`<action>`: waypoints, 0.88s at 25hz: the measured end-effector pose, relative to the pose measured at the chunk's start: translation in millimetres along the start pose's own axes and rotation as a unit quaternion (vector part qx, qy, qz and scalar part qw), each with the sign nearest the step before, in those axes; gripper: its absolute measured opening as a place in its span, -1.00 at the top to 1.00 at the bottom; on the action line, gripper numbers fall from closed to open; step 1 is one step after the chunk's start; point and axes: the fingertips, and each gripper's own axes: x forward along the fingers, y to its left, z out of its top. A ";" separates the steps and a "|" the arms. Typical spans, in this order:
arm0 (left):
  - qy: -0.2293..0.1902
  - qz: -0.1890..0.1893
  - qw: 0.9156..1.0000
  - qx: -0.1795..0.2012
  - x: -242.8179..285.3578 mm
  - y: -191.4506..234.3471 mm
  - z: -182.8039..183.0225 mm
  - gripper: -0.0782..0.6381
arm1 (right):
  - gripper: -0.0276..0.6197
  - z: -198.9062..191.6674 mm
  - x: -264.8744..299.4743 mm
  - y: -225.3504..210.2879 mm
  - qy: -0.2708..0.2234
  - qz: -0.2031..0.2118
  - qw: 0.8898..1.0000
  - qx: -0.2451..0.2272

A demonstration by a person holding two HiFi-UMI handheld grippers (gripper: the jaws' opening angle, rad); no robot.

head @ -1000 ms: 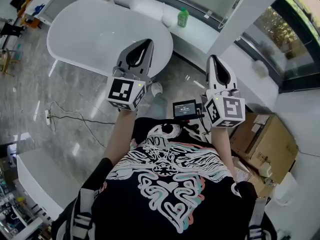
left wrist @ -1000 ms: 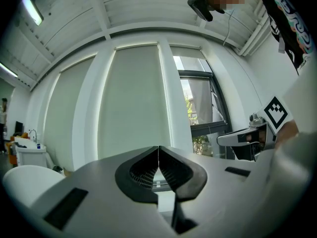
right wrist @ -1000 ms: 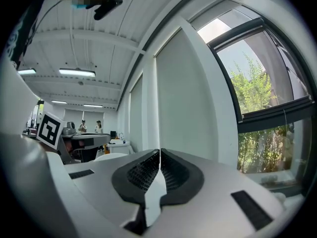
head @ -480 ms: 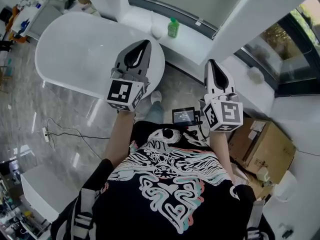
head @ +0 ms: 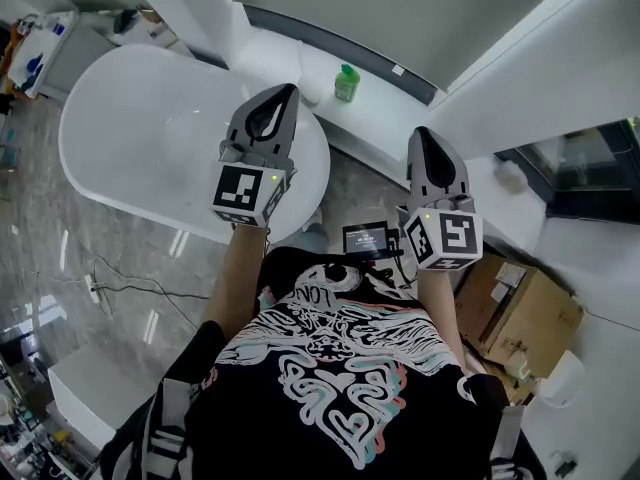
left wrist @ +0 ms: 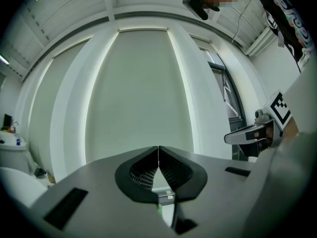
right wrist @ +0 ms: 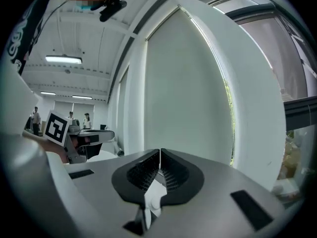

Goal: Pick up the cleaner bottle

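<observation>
Squat green bottle (head: pixel 347 83), smooth white ledge (head: pixel 388 110)

The left gripper (head: pixel 291 89) and right gripper (head: pixel 424 132) have neared the bottle (head: pixel 347 82).

A white oval table (head: pixel 140 138) stands at my left on the grey marble floor (head: pixel 60 258). A cardboard box (head: pixel 530 313) sits at my right, and a small screen (head: pixel 365 238) hangs at my chest.
</observation>
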 end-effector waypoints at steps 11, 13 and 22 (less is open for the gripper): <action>0.016 -0.010 1.000 -0.006 58.9 61.1 -23.9 0.73 | 0.82 -6.1 83.4 -14.4 0.010 -0.012 1.000 0.007; 0.015 -0.016 1.000 -0.004 66.8 65.2 -27.0 0.73 | 0.82 -7.7 91.1 -18.8 0.011 -0.021 1.000 0.005; 0.017 -0.036 0.999 0.002 86.8 76.3 -35.7 0.73 | 0.82 -8.0 103.0 -24.6 0.012 -0.040 0.999 0.002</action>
